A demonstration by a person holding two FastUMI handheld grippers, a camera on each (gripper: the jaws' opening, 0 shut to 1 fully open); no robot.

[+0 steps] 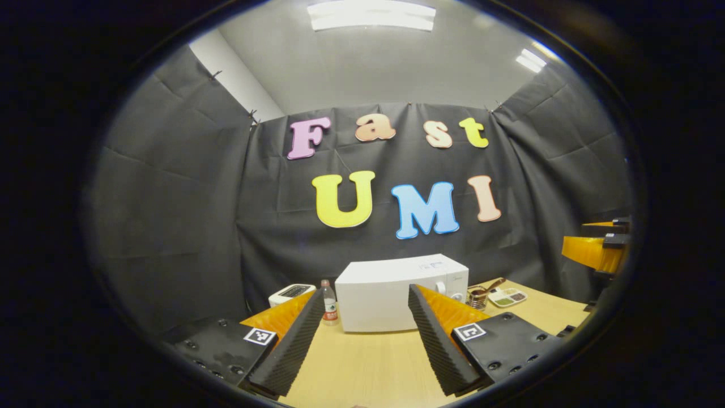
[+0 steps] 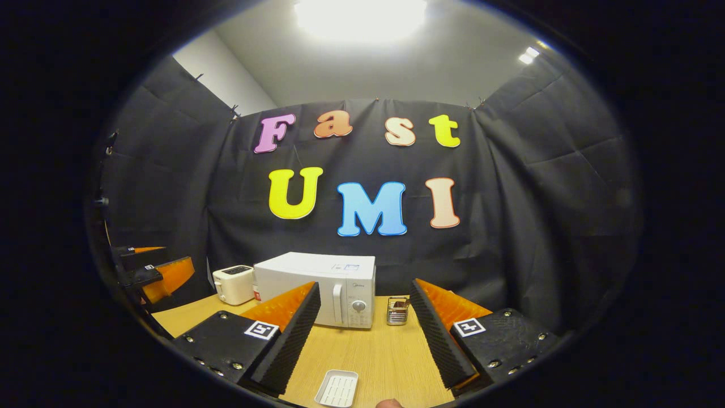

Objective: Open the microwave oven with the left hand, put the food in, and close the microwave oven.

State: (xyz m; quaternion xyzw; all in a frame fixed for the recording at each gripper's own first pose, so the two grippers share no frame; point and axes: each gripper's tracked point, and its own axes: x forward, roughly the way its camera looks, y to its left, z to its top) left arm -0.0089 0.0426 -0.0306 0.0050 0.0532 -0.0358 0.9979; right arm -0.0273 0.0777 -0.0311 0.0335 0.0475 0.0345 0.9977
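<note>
Both claws, left claw (image 1: pixel 362 334) and right claw (image 2: pixel 365 334), hover level (jaws wide) facing the closed microwave (image 2: pixel 317 289).

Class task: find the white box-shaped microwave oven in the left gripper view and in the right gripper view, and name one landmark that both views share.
Left gripper view: white box-shaped microwave oven stands at lower centre, between the fingers.
Right gripper view: the oven stands lower centre-left, door shut.
Shared landmark: white toaster to its left on the wooden table.

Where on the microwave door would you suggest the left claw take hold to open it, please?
Grip the vertical bar handle on the microwave front, beside the dial. Come straight at the front, fingers either side of the upright bar, then pull; the door likely hinges at the far edge.
</note>
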